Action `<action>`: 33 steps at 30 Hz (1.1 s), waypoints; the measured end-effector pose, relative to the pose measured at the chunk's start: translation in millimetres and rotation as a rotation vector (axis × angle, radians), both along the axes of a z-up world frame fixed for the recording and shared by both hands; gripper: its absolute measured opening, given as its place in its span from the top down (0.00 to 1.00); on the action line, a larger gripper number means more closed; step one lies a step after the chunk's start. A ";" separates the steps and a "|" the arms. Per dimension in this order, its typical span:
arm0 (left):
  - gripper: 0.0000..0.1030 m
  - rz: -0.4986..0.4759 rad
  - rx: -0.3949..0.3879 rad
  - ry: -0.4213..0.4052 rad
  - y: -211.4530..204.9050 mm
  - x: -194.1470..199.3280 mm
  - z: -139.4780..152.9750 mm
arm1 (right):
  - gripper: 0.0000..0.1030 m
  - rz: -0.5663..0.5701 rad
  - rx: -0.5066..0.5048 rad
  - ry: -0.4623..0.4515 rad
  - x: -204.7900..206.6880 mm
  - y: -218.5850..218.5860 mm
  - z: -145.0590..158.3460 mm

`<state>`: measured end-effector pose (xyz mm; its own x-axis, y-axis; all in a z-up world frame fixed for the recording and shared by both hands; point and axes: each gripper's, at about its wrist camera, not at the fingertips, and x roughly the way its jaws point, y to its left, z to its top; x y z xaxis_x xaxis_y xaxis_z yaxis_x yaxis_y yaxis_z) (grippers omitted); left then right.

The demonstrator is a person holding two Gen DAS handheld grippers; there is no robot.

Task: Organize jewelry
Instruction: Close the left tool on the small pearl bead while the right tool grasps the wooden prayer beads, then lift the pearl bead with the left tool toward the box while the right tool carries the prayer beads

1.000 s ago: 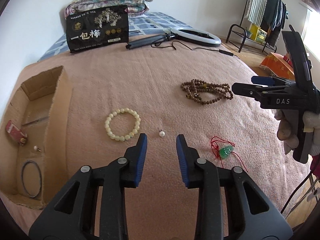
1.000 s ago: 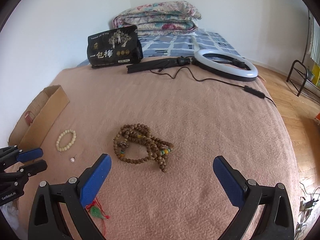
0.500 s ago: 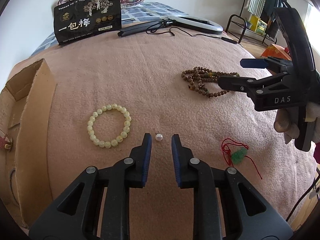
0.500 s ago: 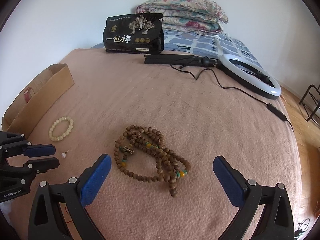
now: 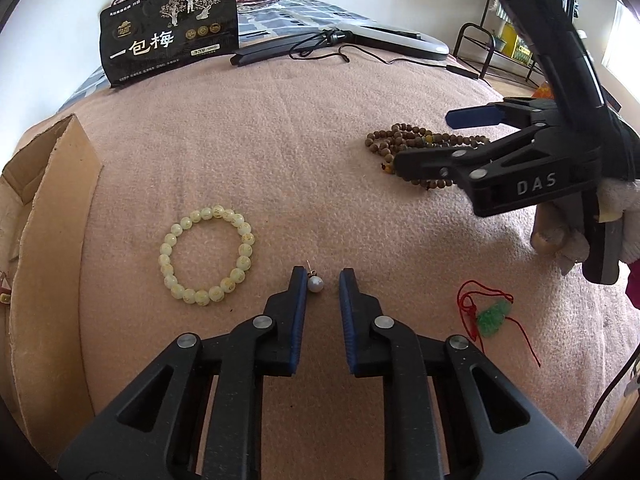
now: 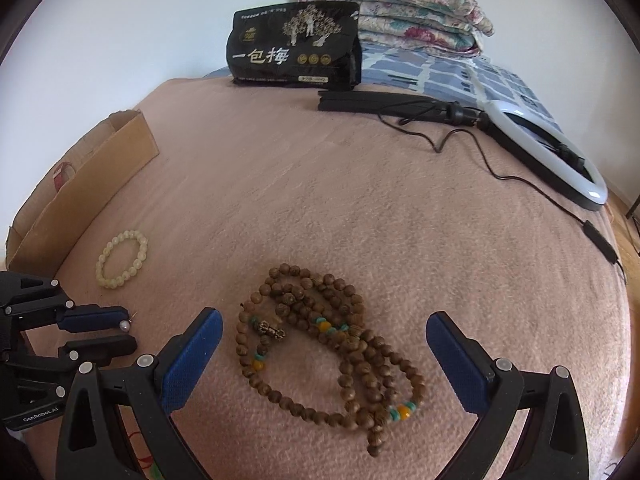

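place: someone's bedroom at home
bed: pink blanket [image 6: 360, 200], folded floral quilts [image 6: 400, 4] stacked by the wall
corner: clothes rack [image 5: 516, 36] with laundry

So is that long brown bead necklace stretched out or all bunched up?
Bunched up. The brown bead necklace lies in overlapping loops on the pink blanket, between the right gripper's wide-open jaws, untouched.

A bed [image 6: 360, 208] under a pink blanket [image 5: 280, 152] fills a white-walled room. Folded floral quilts [image 6: 400, 4] sit at its far edge. Daylight brightens a clothes rack [image 5: 516, 36] on wooden floor.
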<state>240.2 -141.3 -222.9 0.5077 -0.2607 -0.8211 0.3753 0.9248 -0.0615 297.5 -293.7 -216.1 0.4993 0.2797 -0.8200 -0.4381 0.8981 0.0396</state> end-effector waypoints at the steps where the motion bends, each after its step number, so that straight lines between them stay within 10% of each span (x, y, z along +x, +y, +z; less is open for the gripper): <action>1: 0.86 0.000 0.000 -0.001 0.2 0.0 -0.2 | 0.00 0.004 -0.004 0.004 0.7 1.8 -1.9; 10: 0.92 -0.002 0.004 -0.010 0.8 -0.4 -0.6 | 0.01 0.002 -0.030 0.032 4.4 3.4 -13.8; 25: 0.94 0.006 -0.003 -0.012 1.2 -3.5 2.0 | 0.79 0.013 0.008 0.058 0.0 -4.7 -6.7; 33: 0.94 0.010 -0.009 -0.018 1.3 -7.8 7.3 | 0.87 -0.015 0.007 0.047 -8.7 -6.5 -1.0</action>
